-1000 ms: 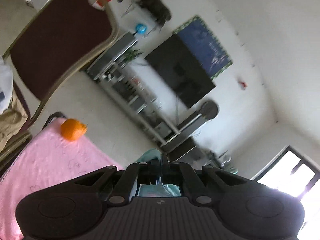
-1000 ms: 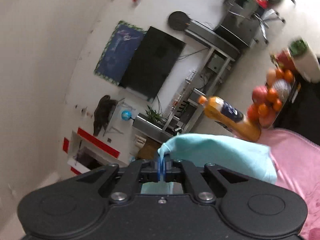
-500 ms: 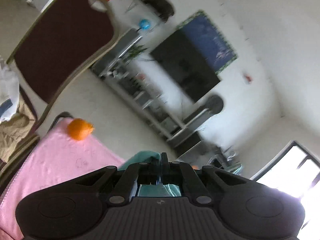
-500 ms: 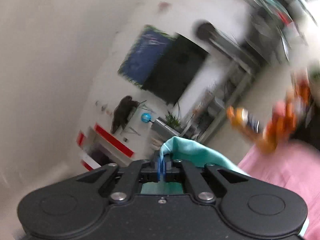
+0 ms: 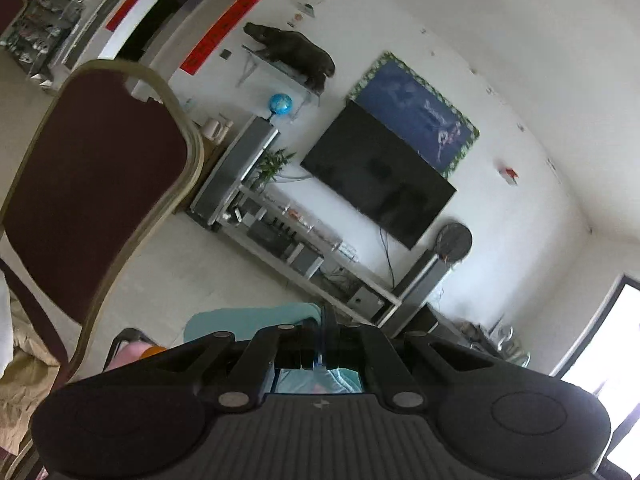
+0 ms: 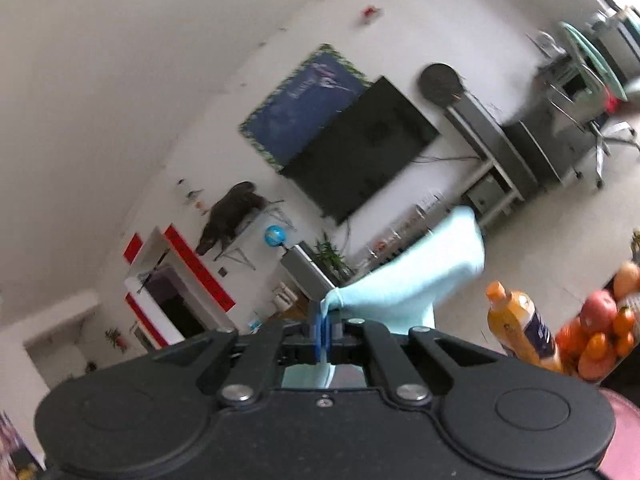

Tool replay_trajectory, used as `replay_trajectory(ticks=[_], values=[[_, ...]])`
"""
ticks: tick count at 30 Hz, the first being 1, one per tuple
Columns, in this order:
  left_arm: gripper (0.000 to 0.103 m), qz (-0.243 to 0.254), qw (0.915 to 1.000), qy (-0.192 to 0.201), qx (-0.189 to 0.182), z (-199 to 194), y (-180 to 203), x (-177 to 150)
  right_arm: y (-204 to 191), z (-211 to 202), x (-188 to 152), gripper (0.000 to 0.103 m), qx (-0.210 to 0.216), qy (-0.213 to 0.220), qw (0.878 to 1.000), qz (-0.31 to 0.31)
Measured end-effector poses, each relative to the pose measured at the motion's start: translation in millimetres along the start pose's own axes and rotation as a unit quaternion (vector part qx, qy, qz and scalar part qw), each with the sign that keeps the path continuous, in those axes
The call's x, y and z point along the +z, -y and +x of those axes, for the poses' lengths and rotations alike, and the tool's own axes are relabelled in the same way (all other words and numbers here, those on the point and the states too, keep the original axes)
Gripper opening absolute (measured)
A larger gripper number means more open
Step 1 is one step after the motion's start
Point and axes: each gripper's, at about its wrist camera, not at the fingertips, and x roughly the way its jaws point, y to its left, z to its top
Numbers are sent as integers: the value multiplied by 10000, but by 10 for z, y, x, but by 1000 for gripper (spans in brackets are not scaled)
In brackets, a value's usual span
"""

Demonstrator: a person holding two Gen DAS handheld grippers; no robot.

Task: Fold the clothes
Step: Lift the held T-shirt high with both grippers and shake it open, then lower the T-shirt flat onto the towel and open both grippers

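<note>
Both tools (image 5: pixel 325 332) (image 6: pixel 325 330) grip teal cloth (image 6: pixel 404 280); fruit pile (image 6: pixel 604 328) nearby.

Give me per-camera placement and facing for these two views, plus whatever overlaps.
Left wrist: sits on the left tongs, facing roughly level across the room at the TV; its own black body and shut fingers pinching the teal cloth show, with a maroon chair at left.
Right wrist: sits on the right tongs, also facing the TV, image strongly rolled; its shut fingers pinch the teal cloth; an orange bottle and fruit sit at right.
Shared: TV, blue poster, globe, cloth.
</note>
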Motion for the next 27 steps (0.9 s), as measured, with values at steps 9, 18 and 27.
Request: replay_trajectory(ticks=[9,18,27], values=[[0,-156,9808,-1507,1227,412,-1164,-1777,1289,6,-1358,2,-1176,-1442,9818,389],[0,-351,9487,-2249,2193,563,-1827,-2643,2125,-181,-2636,2,-2396,-2888,9196,1163],[0,-121,9629,-1831,1980,180,-1685,-2500,1807,-409,-2616,2,-2329,-2797,9291,662]])
